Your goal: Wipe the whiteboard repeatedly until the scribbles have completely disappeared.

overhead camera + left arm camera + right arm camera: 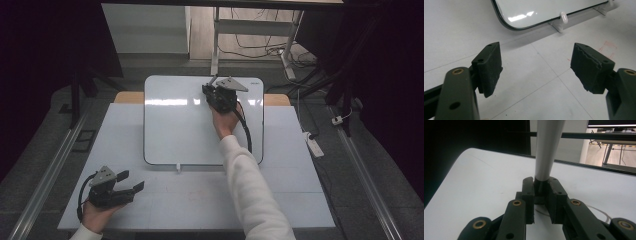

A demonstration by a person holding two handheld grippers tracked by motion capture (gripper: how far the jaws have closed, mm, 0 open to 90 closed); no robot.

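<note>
Right gripper (216,86) clamped on a marker (545,157), tip end pinched between the jaws, held over the whiteboard's (170,135) top right. Board looks blank, so writing seems not started. Left gripper (129,189) released, holding nothing, parked below the whiteboard's lower left corner.

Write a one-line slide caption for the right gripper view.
Right gripper shut on a grey marker, its tip end clamped between the jaws above the whiteboard.

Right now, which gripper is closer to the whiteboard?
Right. The right gripper is over the whiteboard, near its far edge, clamped on a marker. The left gripper sits open on the table, short of the whiteboard's near corner.
</note>
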